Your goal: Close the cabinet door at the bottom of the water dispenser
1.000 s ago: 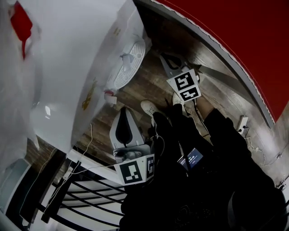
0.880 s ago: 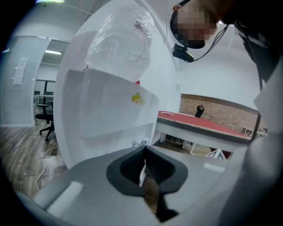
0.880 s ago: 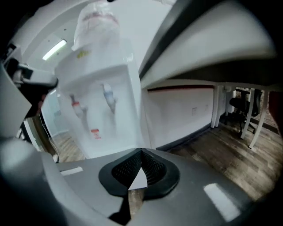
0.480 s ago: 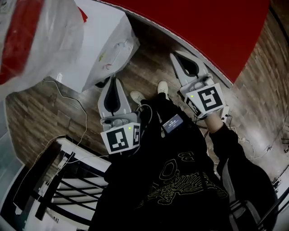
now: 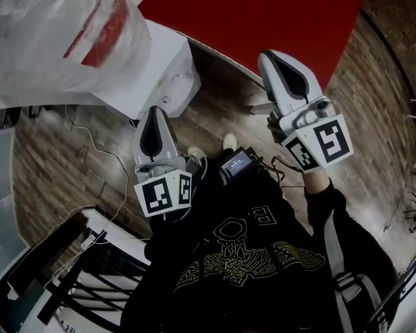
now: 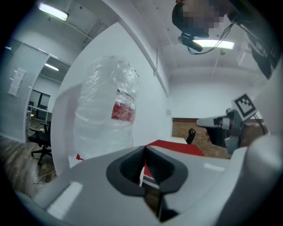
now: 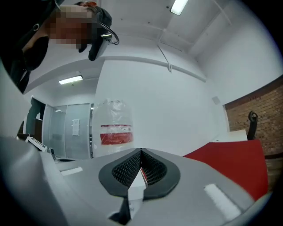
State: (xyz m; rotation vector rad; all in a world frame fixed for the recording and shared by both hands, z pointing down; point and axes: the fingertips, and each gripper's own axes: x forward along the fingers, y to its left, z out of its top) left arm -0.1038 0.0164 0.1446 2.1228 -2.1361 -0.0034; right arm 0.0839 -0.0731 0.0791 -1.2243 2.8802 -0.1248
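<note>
Our grey left gripper (image 5: 154,110) and right gripper (image 5: 270,57) are both pinched shut and empty, beside the white boxy water dispenser (image 5: 166,65) with its clear plastic bottle (image 5: 71,39), and since its bottom door is hidden, we think we must look down and check it.

An office, by the look of it: a black swivel chair (image 6: 39,143) stands on wood-look flooring (image 5: 58,169) beyond glass partition walls (image 7: 62,132) with a paper notice (image 7: 75,127) stuck on, strip lights (image 6: 53,11) run along a white ceiling (image 7: 146,26), and a white water dispenser (image 5: 159,71) carries a big plastic-wrapped bottle (image 6: 108,114). Further off is a bare brick wall (image 7: 258,117) with a large red surface (image 5: 260,26) below it
</note>
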